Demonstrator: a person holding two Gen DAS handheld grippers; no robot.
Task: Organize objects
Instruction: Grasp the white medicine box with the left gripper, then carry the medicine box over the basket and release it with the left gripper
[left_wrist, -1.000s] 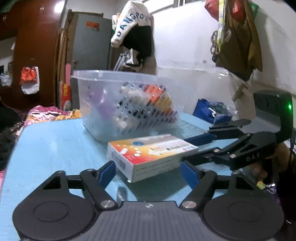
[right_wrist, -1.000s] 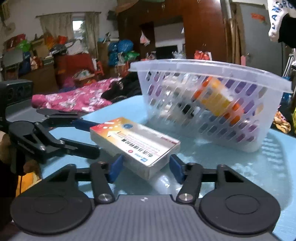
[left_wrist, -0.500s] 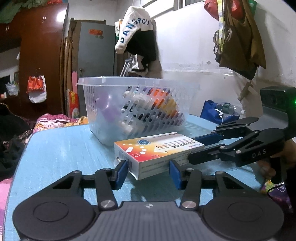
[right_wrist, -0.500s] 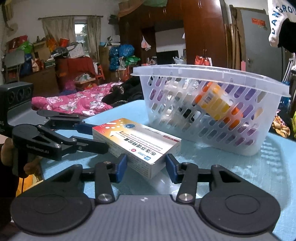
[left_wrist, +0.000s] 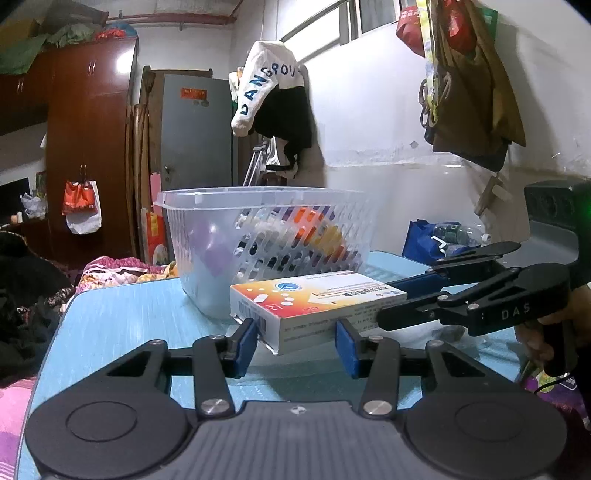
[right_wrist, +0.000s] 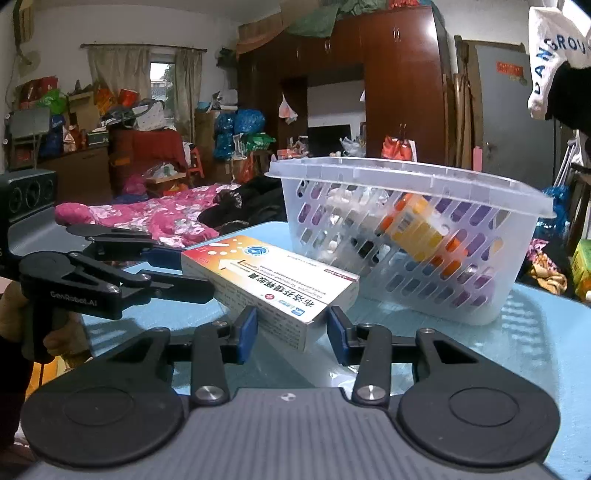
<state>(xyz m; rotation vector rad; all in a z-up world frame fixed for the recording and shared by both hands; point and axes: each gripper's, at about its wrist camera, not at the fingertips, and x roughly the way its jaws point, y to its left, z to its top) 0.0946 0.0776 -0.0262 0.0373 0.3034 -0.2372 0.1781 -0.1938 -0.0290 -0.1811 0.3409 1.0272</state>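
Observation:
A white and orange medicine box (left_wrist: 317, 302) (right_wrist: 269, 284) is held above the blue table (left_wrist: 122, 317), in front of a clear perforated plastic basket (left_wrist: 269, 251) (right_wrist: 413, 236) that holds several medicine boxes. My left gripper (left_wrist: 295, 341) is shut on one end of the box, its blue pads against both sides. My right gripper (right_wrist: 291, 328) is shut on the other end. Each gripper shows in the other's view, the right one (left_wrist: 469, 299) at the right, the left one (right_wrist: 110, 273) at the left.
A white wall with hanging bags (left_wrist: 465, 96) stands behind the table. A bed with pink bedding (right_wrist: 147, 218) lies beyond the table's far side. A blue bag (left_wrist: 439, 240) sits by the wall. Wardrobes (right_wrist: 369, 74) and clutter fill the room behind.
Both grippers have closed their jaws onto the ends of the medicine box. The box has risen slightly off the table.

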